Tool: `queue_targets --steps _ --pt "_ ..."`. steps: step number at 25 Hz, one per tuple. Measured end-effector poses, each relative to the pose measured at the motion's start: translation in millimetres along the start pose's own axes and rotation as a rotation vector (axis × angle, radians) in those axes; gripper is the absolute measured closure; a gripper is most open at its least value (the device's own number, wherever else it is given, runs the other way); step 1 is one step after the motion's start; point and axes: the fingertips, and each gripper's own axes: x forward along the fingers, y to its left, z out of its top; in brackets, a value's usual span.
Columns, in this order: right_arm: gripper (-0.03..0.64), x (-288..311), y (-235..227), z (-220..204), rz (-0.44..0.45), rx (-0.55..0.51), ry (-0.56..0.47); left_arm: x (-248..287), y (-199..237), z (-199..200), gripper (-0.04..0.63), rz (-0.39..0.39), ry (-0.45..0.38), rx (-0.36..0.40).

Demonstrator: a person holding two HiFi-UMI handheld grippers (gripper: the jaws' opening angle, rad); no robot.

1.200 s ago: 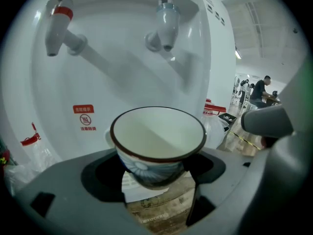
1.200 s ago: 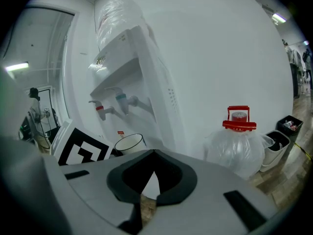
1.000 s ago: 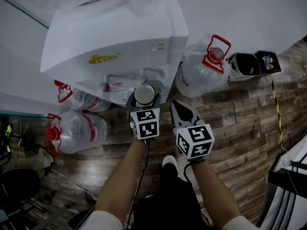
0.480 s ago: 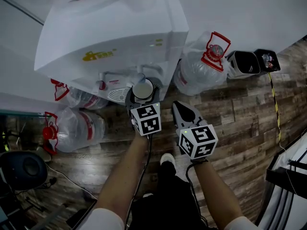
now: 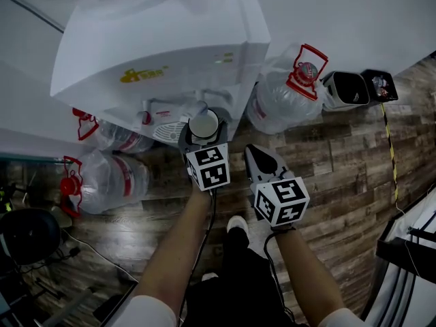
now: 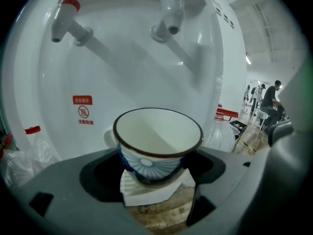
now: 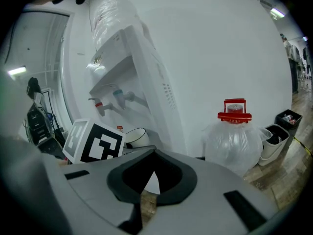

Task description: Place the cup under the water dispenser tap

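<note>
A white cup (image 5: pixel 204 123) with a dark rim and blue striped base sits between the jaws of my left gripper (image 5: pixel 204 133), which is shut on it. In the left gripper view the cup (image 6: pixel 157 140) hangs just above the white ribbed drip tray (image 6: pixel 142 190), below and in front of the clear tap (image 6: pixel 171 10); the red tap (image 6: pixel 63 19) is up to the left. The white water dispenser (image 5: pixel 163 46) fills the top of the head view. My right gripper (image 5: pixel 257 152) is shut and holds nothing, just right of the cup.
Large water bottles with red handles stand on the wooden floor: one right of the dispenser (image 5: pixel 289 94), others at the left (image 5: pixel 109 179). Small bins (image 5: pixel 357 90) sit by the wall at the right. A yellow cable (image 5: pixel 392 148) runs across the floor.
My left gripper has carried the cup a little further in toward the dispenser's recess, under the taps. The right gripper has barely moved.
</note>
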Motion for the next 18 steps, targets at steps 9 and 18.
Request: queue_targets --steps 9,18 --pt "0.597 -9.5 0.6 -3.9 -0.004 0.003 0.013 -7.0 2.3 -3.7 0.175 0.014 -0.001 0.010" --pt "0.597 -21.1 5.4 0.4 -0.020 0.003 0.018 -24.7 1.2 -2.9 0.175 -0.001 0.004 0.003"
